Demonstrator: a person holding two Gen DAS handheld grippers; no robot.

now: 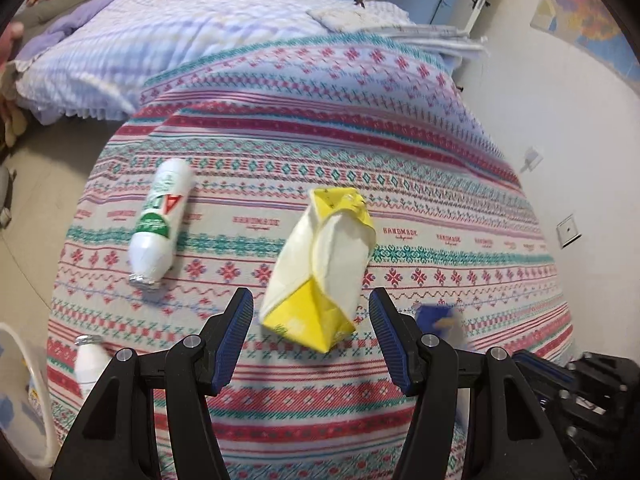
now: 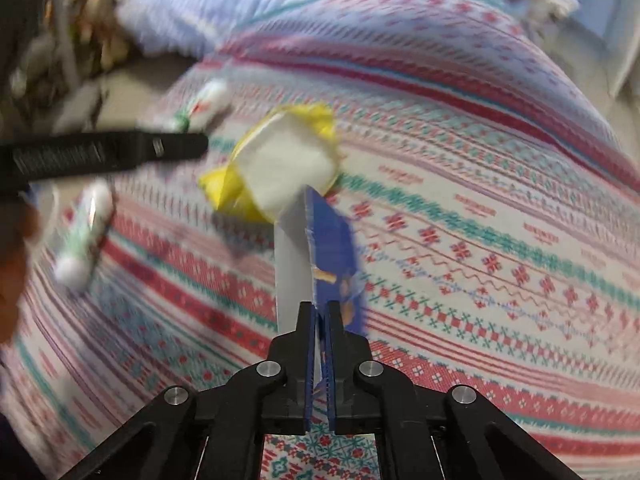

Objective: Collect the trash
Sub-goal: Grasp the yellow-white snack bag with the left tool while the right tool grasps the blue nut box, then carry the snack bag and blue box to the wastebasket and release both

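- Landmark = yellow carton point(image 1: 320, 268), crushed, lying on patterned bedspread point(image 1: 320, 120), roughly mid-bed.
- L gripper point(image 1: 311, 304): jaws apart, nothing clamped; hovering just short of carton's near end, blue pads point(image 1: 236, 336) flanking it w/o contact.
- R gripper point(image 2: 319, 312): jaws together, clamped on blue wrapper point(image 2: 332, 240); flat foil piece, silver inner face showing, sticking up past fingertips toward carton.
- Same blue wrapper seen in L cam just right of carton's near end, blurred; part of R gripper body visible at that cam's lower right corner.
- White bottle w/ green label point(image 1: 160, 220) lying on its side left of carton, apart from it, foil-sealed mouth pointing toward cam.
- 2nd small white bottle point(image 1: 90, 360) further left + nearer than carton, by bed edge, partly hidden behind L gripper frame.
- White bin rim point(image 1: 24, 360) at far left of carton, off the bed.
- Lilac quilt point(image 1: 140, 40) bunched beyond carton, at far end of bed.
- R cam heavily motion-blurred; bottle details unreadable there.
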